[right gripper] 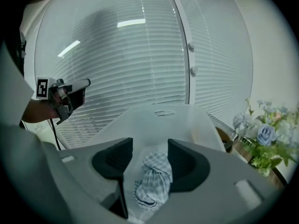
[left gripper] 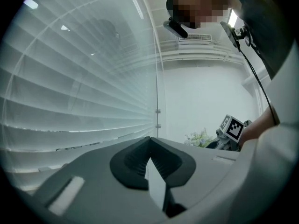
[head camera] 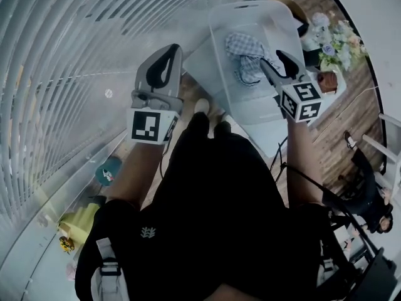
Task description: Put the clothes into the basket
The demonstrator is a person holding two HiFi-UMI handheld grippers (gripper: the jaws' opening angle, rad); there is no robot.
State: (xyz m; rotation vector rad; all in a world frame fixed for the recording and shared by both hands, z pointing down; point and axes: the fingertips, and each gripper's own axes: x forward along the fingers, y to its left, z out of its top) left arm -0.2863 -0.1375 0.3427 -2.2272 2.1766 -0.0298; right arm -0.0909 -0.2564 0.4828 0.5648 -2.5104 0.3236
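Observation:
A blue-and-white checked cloth (head camera: 245,56) lies bunched inside the white plastic basket (head camera: 266,24) on the floor ahead. My right gripper (head camera: 274,60) hangs over the basket's right side, pointing down at the cloth. In the right gripper view its jaws (right gripper: 150,143) stand open, and the cloth (right gripper: 152,178) shows through the gap, resting on the basket's (right gripper: 163,118) bottom. My left gripper (head camera: 164,60) is held level to the left of the basket, by the blinds. Its tips (left gripper: 150,140) meet and hold nothing.
White slatted blinds (head camera: 69,61) fill the left side. A bunch of pale flowers (head camera: 335,42) stands just right of the basket on a small table. Small toys and a yellow object (head camera: 78,221) lie along the sill at lower left. Wooden floor (head camera: 351,118) runs to the right.

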